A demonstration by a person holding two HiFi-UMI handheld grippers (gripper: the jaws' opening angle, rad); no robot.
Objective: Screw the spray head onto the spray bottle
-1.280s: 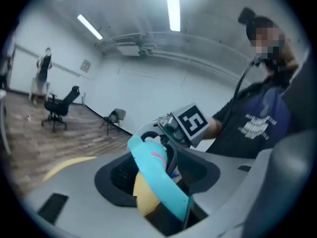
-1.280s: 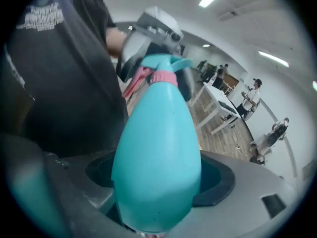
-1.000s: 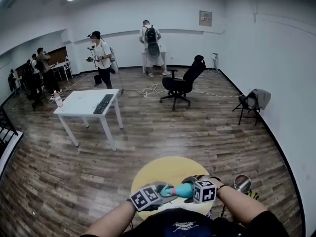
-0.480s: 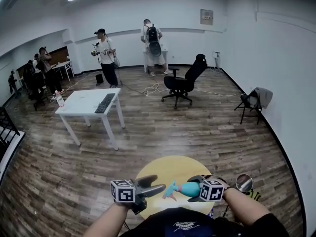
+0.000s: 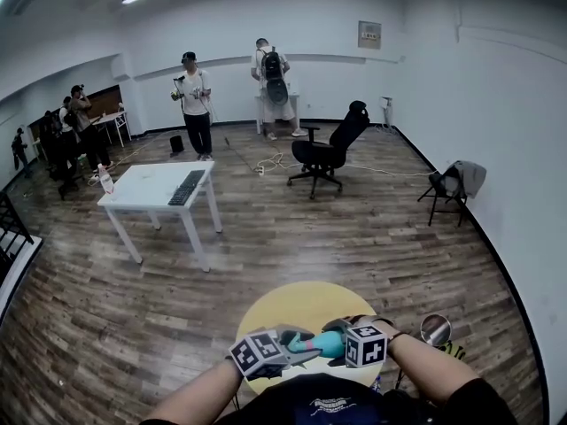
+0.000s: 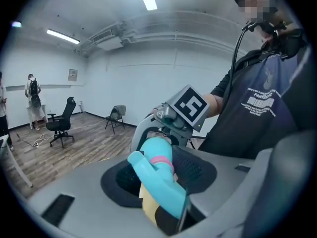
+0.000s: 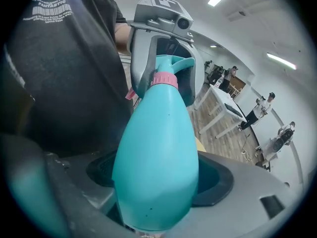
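A teal spray bottle (image 7: 156, 157) with a pink collar (image 7: 164, 79) lies nearly level above the yellow round table (image 5: 292, 304). My right gripper (image 7: 156, 192) is shut on the bottle's body. The teal spray head (image 6: 158, 177) sits on the bottle's neck. My left gripper (image 6: 159, 185) has just been closing, with that head between its jaws, and now grips it. In the head view the left gripper (image 5: 301, 347) and the right gripper (image 5: 335, 336) meet on the bottle (image 5: 330, 343), tip to tip. The head's thread is hidden.
A white table (image 5: 159, 187) with a keyboard stands back left, and a black office chair (image 5: 330, 153) further back. A folding chair (image 5: 452, 189) is by the right wall. Several people stand at the far end. A small round mirror (image 5: 434, 328) is beside my right arm.
Half a second ago the left gripper stood open, drawn off to the left of the spray head. It has come back to the right and shut on the head. The right gripper held still.
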